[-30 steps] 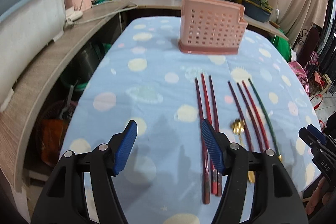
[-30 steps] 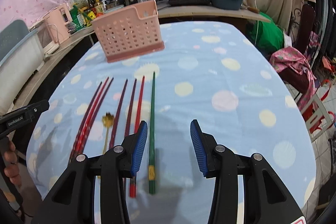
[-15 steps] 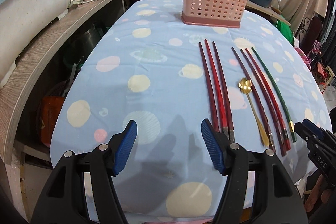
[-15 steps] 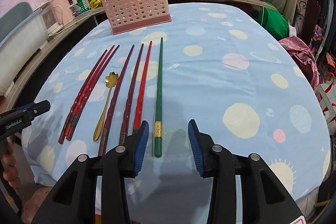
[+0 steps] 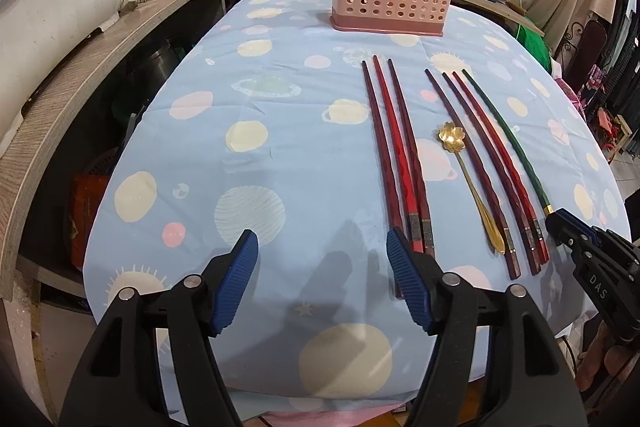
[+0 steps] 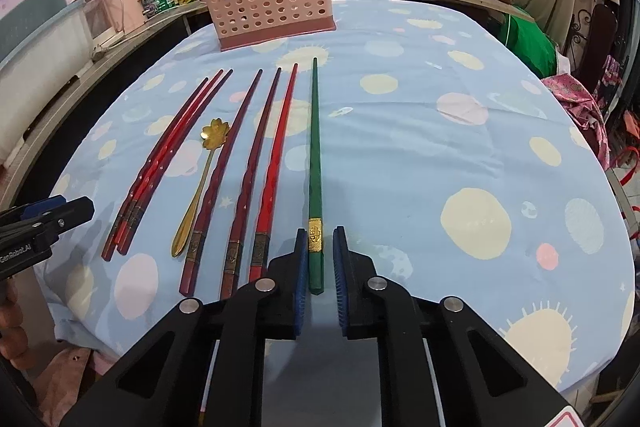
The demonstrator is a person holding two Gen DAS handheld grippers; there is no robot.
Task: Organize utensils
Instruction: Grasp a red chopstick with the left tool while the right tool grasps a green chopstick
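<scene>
So the desk (image 5: 280, 131) with the blue planet-print cloth is basically the whole scene, and the pink perforated plastic utensil holder (image 5: 390, 1) sits at the far end of it. Can't really see down inside from these angles, but nothing pokes out the top, so I'd say sorting has barely started.

Everything is laid flat in a row well short of the holder: a tight bunch of three dark red chopsticks (image 5: 396, 155), three more red chopsticks (image 6: 248, 175) spread out a bit, one long green chopstick with a gold band (image 6: 315, 163), and a small gold spoon with a flower-shaped bowl (image 6: 200, 183) between the two red groups.

The right tool (image 6: 320, 259) has pinched together on the green chopstick's thick near end, which is lying on the cloth. The left tool (image 5: 320, 279) is spread wide with nothing in it, hovering by the near ends of the bunched three.

Seven sticks and the spoon left to go.
</scene>
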